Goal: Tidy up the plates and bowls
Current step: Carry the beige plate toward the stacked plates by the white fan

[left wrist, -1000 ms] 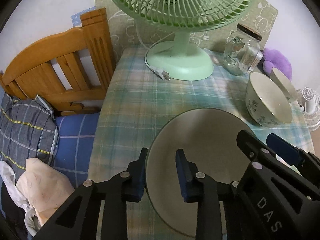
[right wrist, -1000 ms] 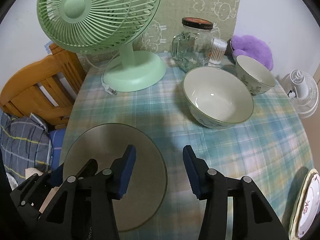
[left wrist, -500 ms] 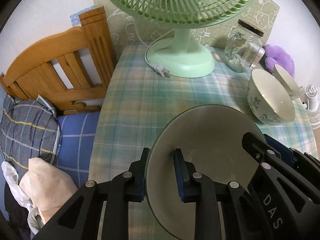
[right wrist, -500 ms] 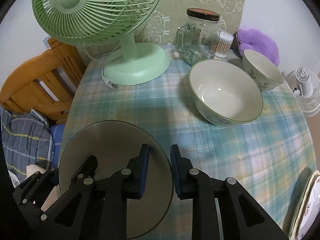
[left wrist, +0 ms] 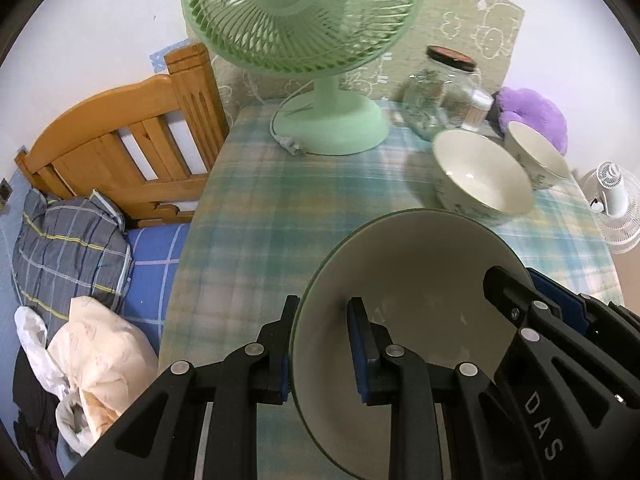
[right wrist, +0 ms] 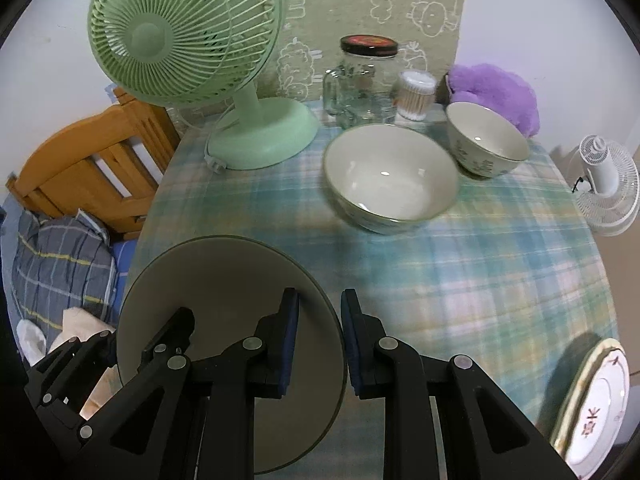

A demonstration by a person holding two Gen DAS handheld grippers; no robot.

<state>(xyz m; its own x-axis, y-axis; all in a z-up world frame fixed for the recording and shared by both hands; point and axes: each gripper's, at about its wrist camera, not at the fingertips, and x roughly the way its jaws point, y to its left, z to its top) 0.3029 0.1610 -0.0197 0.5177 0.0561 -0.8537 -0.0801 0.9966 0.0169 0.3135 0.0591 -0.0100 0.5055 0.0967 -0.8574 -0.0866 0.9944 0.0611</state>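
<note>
Each fisheye camera sits just behind its own hand-held gripper, looking steeply down and forward across the plaid-clothed desk [left wrist: 256, 216] toward the pale green plastic table fan [right wrist: 188, 40] at its far edge, both close views sharing that fan, the large cream ceramic bowl [left wrist: 480, 176] and the round grey-green plate [right wrist: 224, 280].

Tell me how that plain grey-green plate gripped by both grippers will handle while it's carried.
The plate looks like glazed ceramic: probably stiff, fragile if dropped. Its smooth surface may be slippery, and each gripper clamps only a narrow bit of rim, left gripper and right gripper on opposite edges, so uneven hand motion could tilt it.
</note>
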